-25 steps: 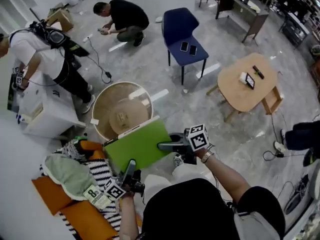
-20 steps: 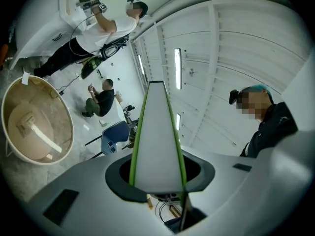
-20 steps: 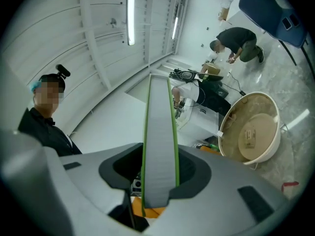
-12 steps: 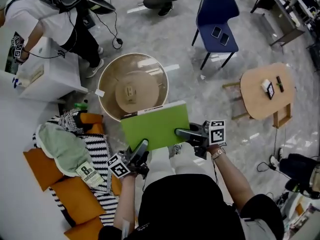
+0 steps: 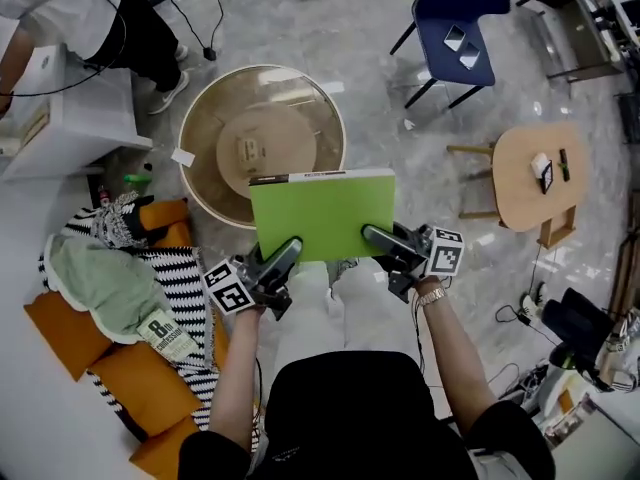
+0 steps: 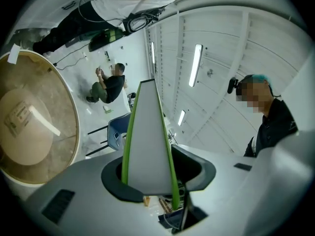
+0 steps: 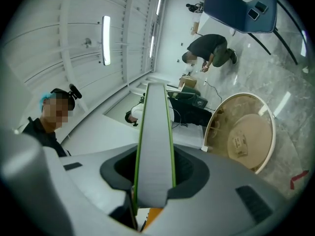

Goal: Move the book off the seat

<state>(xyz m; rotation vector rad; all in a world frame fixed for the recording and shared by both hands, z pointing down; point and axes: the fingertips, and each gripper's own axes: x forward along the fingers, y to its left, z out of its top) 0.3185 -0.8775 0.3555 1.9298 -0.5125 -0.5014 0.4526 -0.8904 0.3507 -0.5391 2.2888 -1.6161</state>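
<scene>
In the head view, the book [image 5: 322, 213] is off the seat. It hangs level in the air at centre, over our knees and the near rim of the round wooden top [image 5: 262, 148] at 11 o'clock. The left gripper [image 5: 268, 268] pinches its near edge at 7 o'clock and the right gripper [image 5: 385, 243] at 5 o'clock. Both bites sit on one edge, so we judge the far edge could sag or the cover could slide out. If one hand leads, the book could twist. The couch, with its orange cushions [image 5: 120, 378] and striped blanket [image 5: 185, 278], lies at 8 o'clock. The grey marble floor [image 5: 390, 108] runs to a blue chair [image 5: 460, 18] at 1 o'clock and a small wooden table [image 5: 540, 183] at 3 o'clock.

In the left gripper view, the jaws are clamped on the book, which we see edge-on with pale pages between green covers. The hold is shallow, near a corner, and that is where we would expect a slip. The round top fills 9 o'clock, and a crouching person [image 6: 106, 85] is at 11.

In the right gripper view, the jaws are closing on the book, pressing both covers. That grip looks centred. The round top sits at 4 o'clock and the blue chair at 1. The room is white-walled, with strip lights.
</scene>
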